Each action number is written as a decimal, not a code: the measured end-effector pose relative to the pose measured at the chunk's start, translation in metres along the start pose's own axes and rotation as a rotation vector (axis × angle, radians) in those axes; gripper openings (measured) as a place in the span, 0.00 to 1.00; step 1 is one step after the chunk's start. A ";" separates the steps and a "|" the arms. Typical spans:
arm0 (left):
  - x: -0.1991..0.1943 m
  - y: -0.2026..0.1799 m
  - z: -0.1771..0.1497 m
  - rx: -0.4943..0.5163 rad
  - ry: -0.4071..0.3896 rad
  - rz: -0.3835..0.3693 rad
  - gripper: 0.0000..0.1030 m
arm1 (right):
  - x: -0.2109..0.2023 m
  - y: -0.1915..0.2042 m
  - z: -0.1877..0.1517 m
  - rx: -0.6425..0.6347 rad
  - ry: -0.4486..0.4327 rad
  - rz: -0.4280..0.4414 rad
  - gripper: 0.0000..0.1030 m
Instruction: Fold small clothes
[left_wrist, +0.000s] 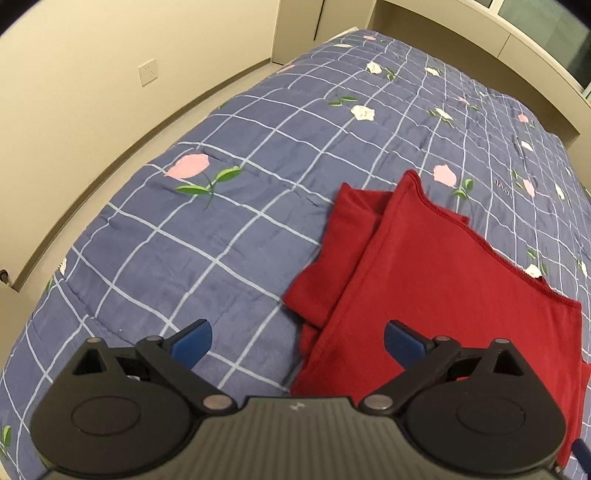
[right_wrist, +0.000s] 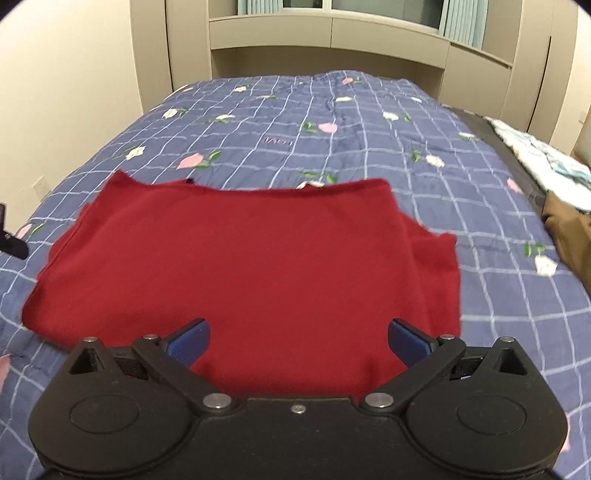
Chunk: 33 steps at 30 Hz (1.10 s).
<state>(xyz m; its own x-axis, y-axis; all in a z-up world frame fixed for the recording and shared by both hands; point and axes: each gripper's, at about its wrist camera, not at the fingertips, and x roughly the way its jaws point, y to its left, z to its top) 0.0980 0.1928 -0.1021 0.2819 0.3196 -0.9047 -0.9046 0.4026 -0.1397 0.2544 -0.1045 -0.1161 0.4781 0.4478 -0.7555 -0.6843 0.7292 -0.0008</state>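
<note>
Jaws wide over checked quilt (right_wrist: 369, 122), beige wall (left_wrist: 74, 74).

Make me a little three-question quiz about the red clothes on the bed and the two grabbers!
1. True or false: the left gripper is pinching the red garment.
2. What pattern is on the blue quilt? A) stripes B) white grid with flowers C) polka dots
3. Fill in: in the right wrist view the right gripper has its jaws ____ above the red garment.

Key
1. False: its jaws stand wide apart with nothing between the pads.
2. B
3. open
</note>
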 end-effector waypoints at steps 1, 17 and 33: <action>-0.001 -0.001 -0.001 0.003 0.002 -0.001 0.99 | -0.001 0.004 -0.002 -0.001 0.006 0.003 0.99; -0.001 -0.005 -0.006 0.027 0.022 -0.002 0.99 | -0.010 0.025 -0.022 0.002 0.066 0.037 0.99; 0.003 -0.005 -0.004 0.041 0.040 0.004 0.99 | -0.010 0.027 -0.029 0.021 0.107 0.046 0.99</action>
<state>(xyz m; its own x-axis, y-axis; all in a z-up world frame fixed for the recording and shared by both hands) 0.1020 0.1886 -0.1060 0.2645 0.2871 -0.9207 -0.8918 0.4361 -0.1202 0.2157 -0.1045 -0.1280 0.3842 0.4236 -0.8203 -0.6916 0.7207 0.0483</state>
